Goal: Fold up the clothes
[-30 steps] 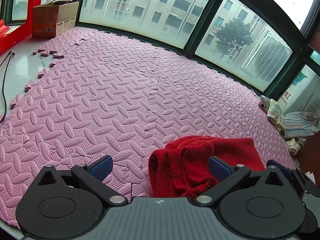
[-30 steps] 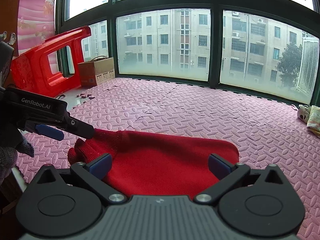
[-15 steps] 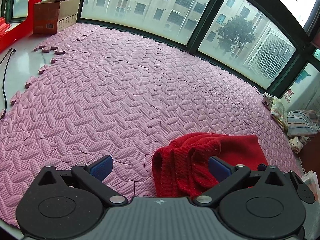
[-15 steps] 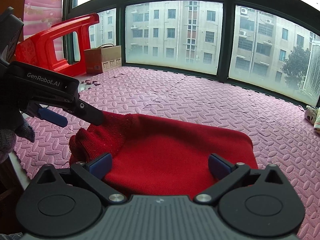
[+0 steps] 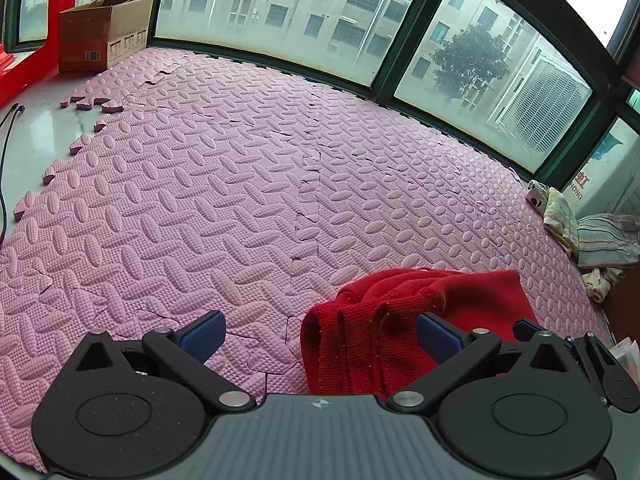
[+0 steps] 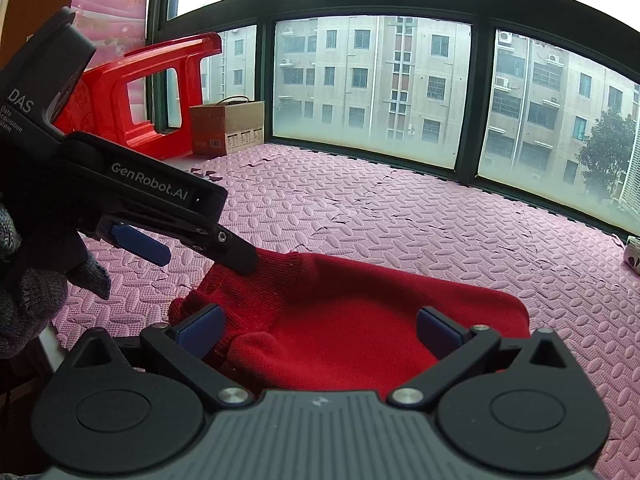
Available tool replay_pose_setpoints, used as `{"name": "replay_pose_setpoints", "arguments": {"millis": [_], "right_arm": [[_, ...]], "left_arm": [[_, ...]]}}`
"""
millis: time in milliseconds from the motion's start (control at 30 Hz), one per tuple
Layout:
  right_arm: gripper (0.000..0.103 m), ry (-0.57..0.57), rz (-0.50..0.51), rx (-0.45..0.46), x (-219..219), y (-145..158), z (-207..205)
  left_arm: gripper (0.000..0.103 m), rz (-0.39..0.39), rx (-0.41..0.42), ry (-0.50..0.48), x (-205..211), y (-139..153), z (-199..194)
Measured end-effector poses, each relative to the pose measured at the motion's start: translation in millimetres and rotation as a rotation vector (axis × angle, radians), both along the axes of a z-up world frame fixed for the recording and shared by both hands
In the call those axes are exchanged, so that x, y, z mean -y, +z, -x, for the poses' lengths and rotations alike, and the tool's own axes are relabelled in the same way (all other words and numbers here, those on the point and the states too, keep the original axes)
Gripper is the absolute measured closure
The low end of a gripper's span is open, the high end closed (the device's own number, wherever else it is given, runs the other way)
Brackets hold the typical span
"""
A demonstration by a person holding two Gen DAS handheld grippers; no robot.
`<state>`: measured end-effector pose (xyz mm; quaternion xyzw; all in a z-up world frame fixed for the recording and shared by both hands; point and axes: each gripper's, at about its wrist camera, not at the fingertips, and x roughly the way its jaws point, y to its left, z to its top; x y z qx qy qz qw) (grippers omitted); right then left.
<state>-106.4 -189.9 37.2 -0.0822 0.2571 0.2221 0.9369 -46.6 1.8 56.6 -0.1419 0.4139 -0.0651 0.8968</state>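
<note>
Since a second ago both grippers have moved in closer over the red sweater [image 6: 360,320], which lies bunched on the pink foam mat [image 5: 240,200]. The left gripper [image 5: 320,332] and right gripper [image 6: 320,330] both hang with jaws spread wide, gripping nothing. A cardboard box [image 6: 226,126] and red plastic chair [image 6: 132,92] stand by the window; what looks like folded laundry [image 5: 592,236] sits at the mat's edge.

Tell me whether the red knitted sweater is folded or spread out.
Partly folded: the red knitted sweater lies as a compact block, one end still bunched in ridges.
</note>
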Motion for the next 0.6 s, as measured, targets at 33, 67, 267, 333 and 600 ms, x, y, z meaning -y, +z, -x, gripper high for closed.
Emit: {"name": "replay_pose_setpoints", "arguments": {"millis": [33,67,267,333,600], "right_arm": [[0.000,0.002,0.000,0.000,-1.1,-0.1,0.0],[0.000,0.004,0.001,0.000,-2.3,-0.1,0.0],[0.000,0.012,0.001,-0.019,-6.1,-2.7,-3.2],[0.000,0.014,0.001,-0.031,-7.3,-4.8,-3.8],[0.000,0.014,-0.002,-0.048,-8.2,-9.1,-2.9]], "left_arm": [[0.000,-0.008,-0.002,-0.002,1.0,-1.1,-2.4],[0.000,-0.017,-0.004,-0.004,2.1,-2.3,-4.9],[0.000,-0.037,-0.024,-0.001,2.2,-11.8,-18.5],[0.000,-0.036,-0.030,0.000,1.2,-14.5,-21.8],[0.000,-0.001,-0.051,0.003,-2.7,-20.6,-26.3]]}}
